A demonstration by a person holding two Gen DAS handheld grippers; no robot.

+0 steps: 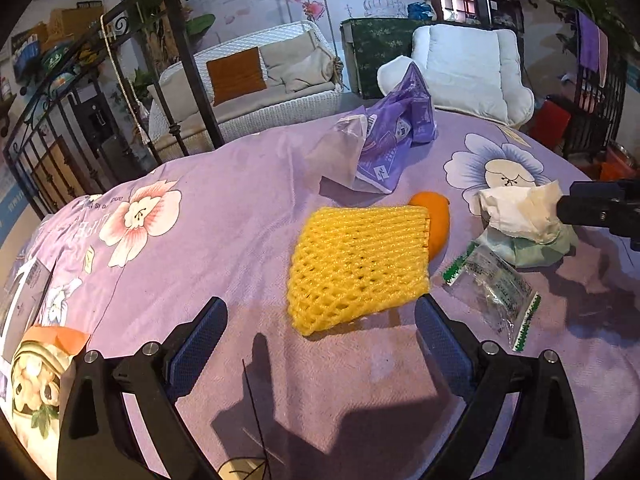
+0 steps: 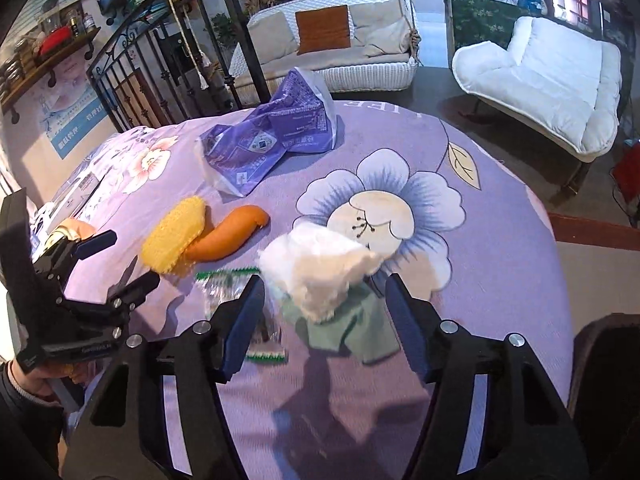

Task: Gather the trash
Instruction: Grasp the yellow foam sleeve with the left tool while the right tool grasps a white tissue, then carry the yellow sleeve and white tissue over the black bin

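Now both grippers hang over the purple flowered cloth (image 1: 248, 184), jaws spread wide and holding nothing. Just ahead of the left gripper (image 1: 320, 312) lies the yellow foam net (image 1: 360, 264), touching an orange peel (image 1: 434, 220), with a clear wrapper (image 1: 496, 292) beside it. The right gripper (image 2: 324, 284) brackets a white tissue (image 2: 320, 268) on a green napkin (image 2: 352, 332); a purple bag (image 2: 272, 136) lies farther back.
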